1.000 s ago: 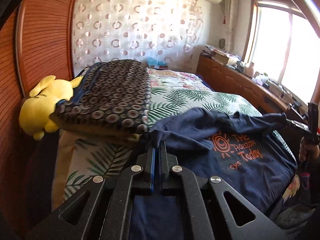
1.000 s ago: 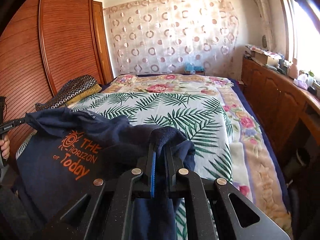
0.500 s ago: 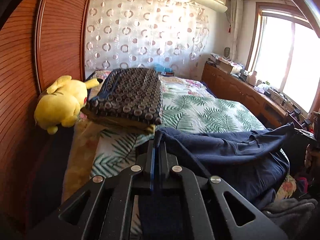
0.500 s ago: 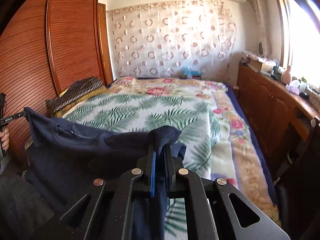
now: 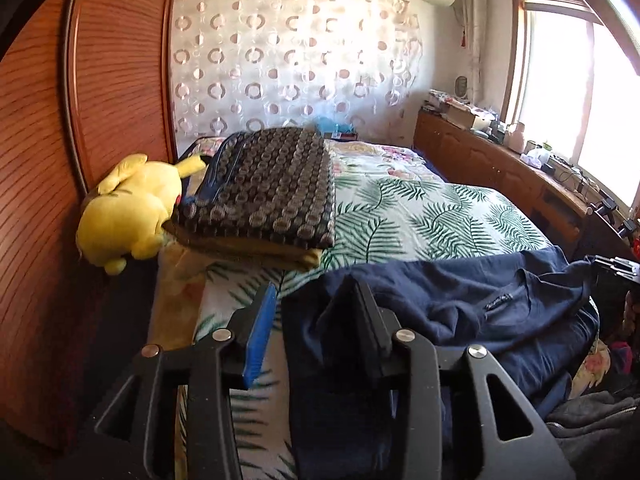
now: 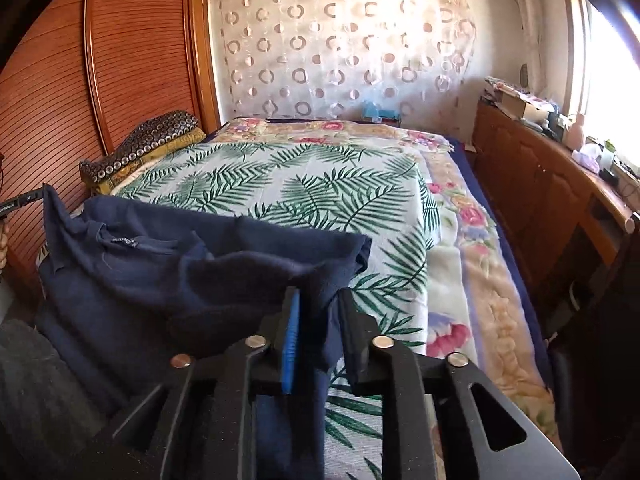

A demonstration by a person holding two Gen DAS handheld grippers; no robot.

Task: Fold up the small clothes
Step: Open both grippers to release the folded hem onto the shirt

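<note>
Through the left wrist camera, my left gripper [image 5: 312,308] has just been opening; its jaws stand apart, and the navy T-shirt [image 5: 460,308] drapes against the inner face of the right finger while the blue-padded left finger hangs clear of it, so I judge the cloth released, not pinched. The shirt lies doubled over itself on the near edge of the bed [image 5: 420,216], its neck label facing up, the folded edge running off to the right. Far left sit a yellow plush toy [image 5: 128,208] and a stack of folded patterned cloth [image 5: 272,188].

Through the right wrist camera, my right gripper [image 6: 320,320] has likewise just been opening. Its jaws are parted, and a flap of the navy T-shirt hangs loose between them. It may brush one pad, but neither presses on it. The shirt spreads to the left, bunched and wrinkled, on the near left part of the bed.

As I read it, one fold across the shirt is laid down and both corners are being let go. Smoothing, folding in the sides, and at least one further fold remain.
</note>
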